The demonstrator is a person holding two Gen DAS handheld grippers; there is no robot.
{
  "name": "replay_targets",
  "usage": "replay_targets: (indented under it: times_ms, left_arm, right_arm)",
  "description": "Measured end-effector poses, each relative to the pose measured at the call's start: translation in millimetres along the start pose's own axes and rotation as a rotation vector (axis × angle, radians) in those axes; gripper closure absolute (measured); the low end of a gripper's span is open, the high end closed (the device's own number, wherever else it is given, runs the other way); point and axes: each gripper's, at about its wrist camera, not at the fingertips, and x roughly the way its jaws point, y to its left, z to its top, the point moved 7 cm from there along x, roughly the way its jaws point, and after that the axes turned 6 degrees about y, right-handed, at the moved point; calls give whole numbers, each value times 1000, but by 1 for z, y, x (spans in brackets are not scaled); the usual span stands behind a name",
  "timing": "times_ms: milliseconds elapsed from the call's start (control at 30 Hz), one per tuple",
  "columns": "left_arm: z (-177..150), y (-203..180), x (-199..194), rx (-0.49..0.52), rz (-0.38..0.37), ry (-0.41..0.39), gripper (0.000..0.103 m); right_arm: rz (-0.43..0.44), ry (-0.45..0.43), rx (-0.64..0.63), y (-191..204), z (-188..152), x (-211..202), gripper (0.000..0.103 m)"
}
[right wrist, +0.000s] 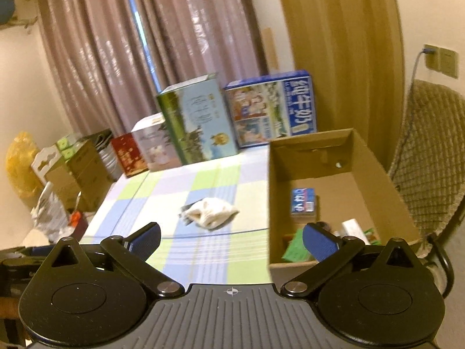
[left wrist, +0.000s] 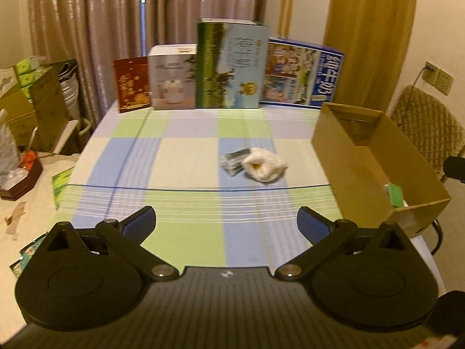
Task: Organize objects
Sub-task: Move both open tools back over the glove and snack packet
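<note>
Both grippers are hovering over the near end of the checked tablecloth, nothing in either. Left gripper is holding its blue-padded fingers spread wide, empty, pointing down the cloth. Right gripper is doing the same, fingers wide apart, its right finger sitting in front of the cardboard box as the camera sees it. Taking that open box as the landmark: it's sitting on the right edge of the cloth, and inside it a blue-and-white small carton is lying near the middle, with a green packet and a white item at its near end. Left of the box, out on the cloth and well apart from both grippers, a white crumpled cloth bundle is lying, touching a small silvery packet on its left side. Beyond the box, along the far edge, four boxes are standing in a row: blue milk carton box nearest the box, then tall green-and-blue box, white box, red box. Curtains are hanging behind; a wicker chair is standing right of the box.
</note>
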Motion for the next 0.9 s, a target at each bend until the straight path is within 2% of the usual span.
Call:
replay_targets:
  times_ms: [500, 900]
  left_arm:
    - [-12, 42, 0, -27, 46, 18, 1]
    - [-8, 68, 28, -55, 56, 55, 1]
  right_arm:
    - [63, 55, -82, 53, -16, 37, 2]
    - [90, 67, -135, 76, -12, 81, 2]
